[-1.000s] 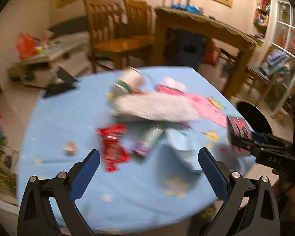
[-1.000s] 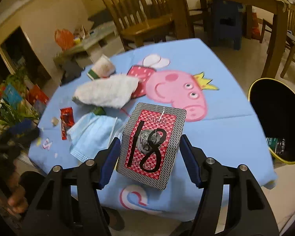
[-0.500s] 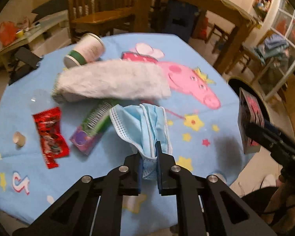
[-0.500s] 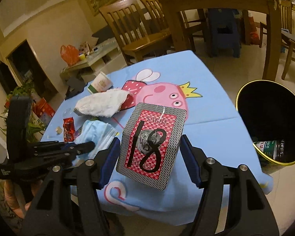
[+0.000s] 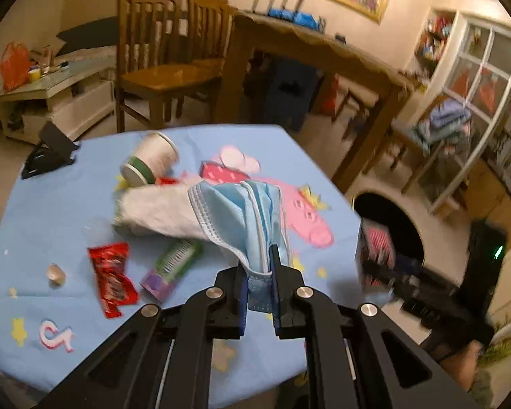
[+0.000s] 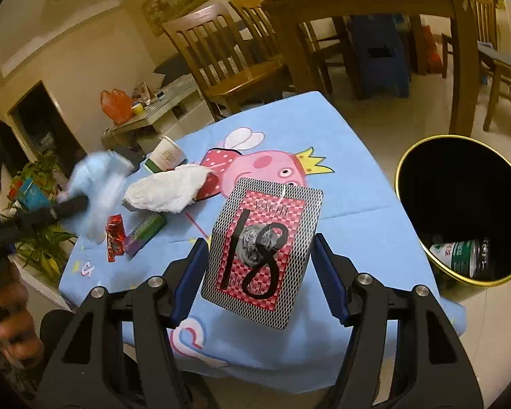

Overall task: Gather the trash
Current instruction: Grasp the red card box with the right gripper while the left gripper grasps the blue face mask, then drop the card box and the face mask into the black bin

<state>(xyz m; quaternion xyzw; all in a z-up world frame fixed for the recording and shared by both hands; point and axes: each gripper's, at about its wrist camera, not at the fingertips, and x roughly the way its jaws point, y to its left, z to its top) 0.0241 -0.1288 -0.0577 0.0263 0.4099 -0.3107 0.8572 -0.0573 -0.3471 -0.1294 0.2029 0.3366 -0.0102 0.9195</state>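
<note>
My left gripper (image 5: 259, 272) is shut on a blue face mask (image 5: 242, 218) and holds it lifted above the table. My right gripper (image 6: 260, 259) is shut on a red card box marked 18 (image 6: 262, 252), held over the table's right side. On the blue tablecloth (image 5: 68, 334) lie a red wrapper (image 5: 110, 277), a green and purple packet (image 5: 170, 269), a white fluffy cloth (image 5: 153, 213), a tipped paper cup (image 5: 150, 162) and a small cap (image 5: 55, 274). A black bin (image 6: 466, 204) with a bottle (image 6: 460, 257) inside stands on the floor to the right.
Wooden chairs (image 5: 167, 64) and a large wooden table (image 5: 323, 51) stand behind. A low shelf (image 5: 44, 99) is at the left. A black stand (image 5: 47, 156) sits by the table's far left edge. Plants (image 6: 34, 204) are at the left.
My left gripper closed on the mask and has lifted it off the table. My right gripper keeps the card box and has shifted slightly toward the bin.
</note>
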